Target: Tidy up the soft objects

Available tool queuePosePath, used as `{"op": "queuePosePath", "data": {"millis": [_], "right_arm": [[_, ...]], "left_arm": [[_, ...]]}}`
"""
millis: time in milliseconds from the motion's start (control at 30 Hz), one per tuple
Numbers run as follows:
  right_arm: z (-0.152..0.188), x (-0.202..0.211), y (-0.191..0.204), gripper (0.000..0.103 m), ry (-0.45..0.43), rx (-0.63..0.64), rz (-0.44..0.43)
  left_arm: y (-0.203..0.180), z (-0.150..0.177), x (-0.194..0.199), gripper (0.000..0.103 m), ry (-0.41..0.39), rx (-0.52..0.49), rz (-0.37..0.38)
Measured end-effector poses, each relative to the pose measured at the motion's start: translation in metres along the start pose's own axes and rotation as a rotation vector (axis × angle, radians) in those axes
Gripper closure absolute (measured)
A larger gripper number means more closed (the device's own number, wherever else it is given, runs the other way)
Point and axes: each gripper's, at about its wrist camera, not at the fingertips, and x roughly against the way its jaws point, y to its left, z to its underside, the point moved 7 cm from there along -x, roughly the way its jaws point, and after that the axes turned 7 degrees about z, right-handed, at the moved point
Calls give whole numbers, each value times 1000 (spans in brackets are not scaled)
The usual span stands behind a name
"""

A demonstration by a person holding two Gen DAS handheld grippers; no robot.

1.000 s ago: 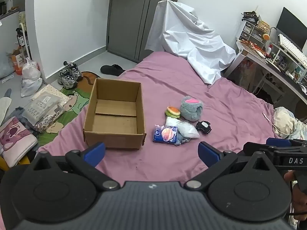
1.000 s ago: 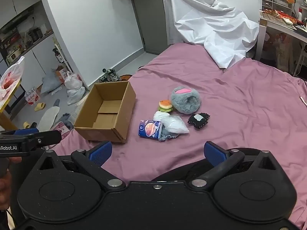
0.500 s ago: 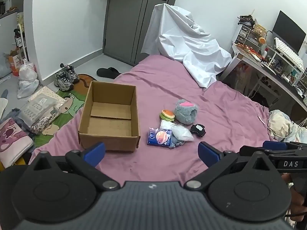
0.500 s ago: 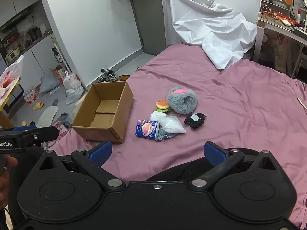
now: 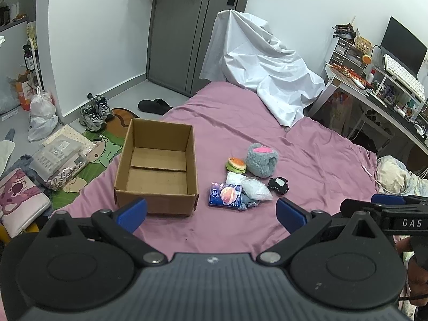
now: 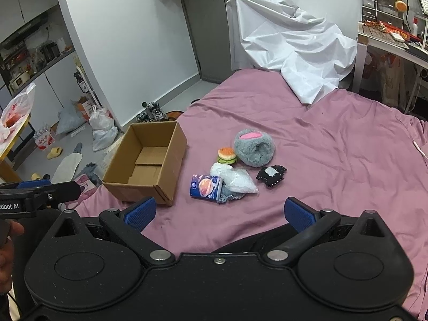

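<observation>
You are just starting: both the left tongs (image 5: 211,212) and right tongs (image 6: 218,211) are spread wide and hold nothing, the toys (image 5: 247,178) lie ahead on the bed (image 5: 307,160), right of the box (image 5: 157,164), so reach for one.

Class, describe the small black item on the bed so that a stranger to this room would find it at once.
Start at the open cardboard box on the purple bed; a cluster of soft things lies beside it. The small black cushion sits at the cluster's outer edge, farthest from the box, just below the grey fluffy toy. It alone is black, with a white patch.
</observation>
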Motion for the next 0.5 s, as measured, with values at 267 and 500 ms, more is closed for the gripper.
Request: {"op": "queuePosePath", "data": {"millis": [267,500], "right_arm": [[-2,5,1,0,-16,6,0],[1,10,2,0,-20,13,-12]], "left_arm": [[-7,-1,6,1,-17,-7,2],[-8,0,11,1,-25,-12,-5]]}}
